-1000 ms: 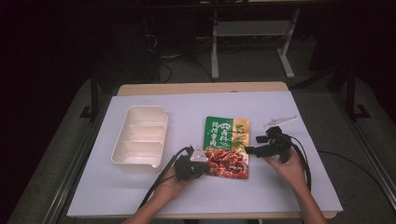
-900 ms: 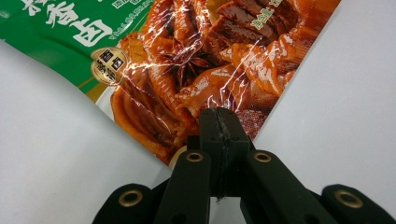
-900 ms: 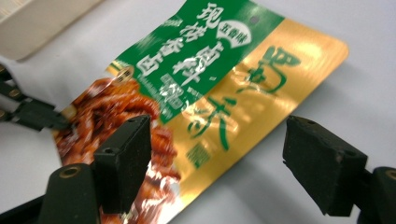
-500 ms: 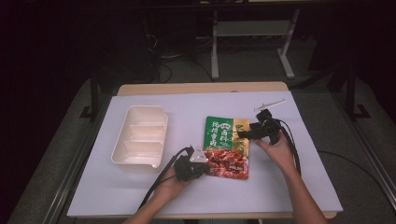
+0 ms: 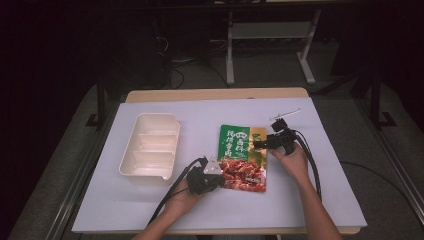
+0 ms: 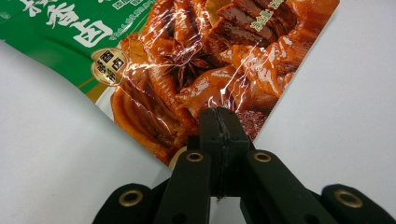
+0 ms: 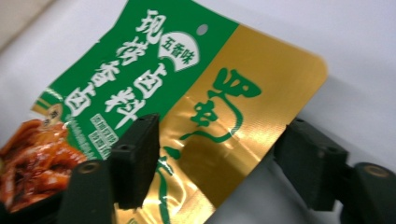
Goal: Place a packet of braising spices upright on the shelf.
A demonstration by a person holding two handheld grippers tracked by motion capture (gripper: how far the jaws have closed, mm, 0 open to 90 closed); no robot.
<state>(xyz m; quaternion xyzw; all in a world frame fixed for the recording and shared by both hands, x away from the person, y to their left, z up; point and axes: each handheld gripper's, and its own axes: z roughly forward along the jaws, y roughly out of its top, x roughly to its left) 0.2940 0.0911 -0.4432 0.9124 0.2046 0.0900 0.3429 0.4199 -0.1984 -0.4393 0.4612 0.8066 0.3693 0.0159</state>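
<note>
Left gripper (image 6: 219, 135): jaws fully closed on the near corner of the seasoning sachet (image 5: 242, 157), pinning it; judged to be an anchor so the pack cannot slide or twist while the other end is worked.
Right gripper (image 7: 215, 163): jaws wide but just been closing, straddling the gold side edge of the sachet, which lies between them; pads not yet pressing on the foil.
Purpose of hold: two grips at opposite ends suggest the pack is being readied for tearing open or lifting, judged only.
Sachet location: flat on the white worktop (image 5: 300, 205), right of centre, well apart from the tray.
Sachet appearance: glossy foil pouch; near end printed with braised meat and star anise in red-brown; far end green with white characters, beside a gold panel with green script; small hang hole at the far edge; film creased near the left grip.
Compartment tray (image 5: 150, 150): cream plastic, three sections, empty, left of the sachet; likely the destination.
</note>
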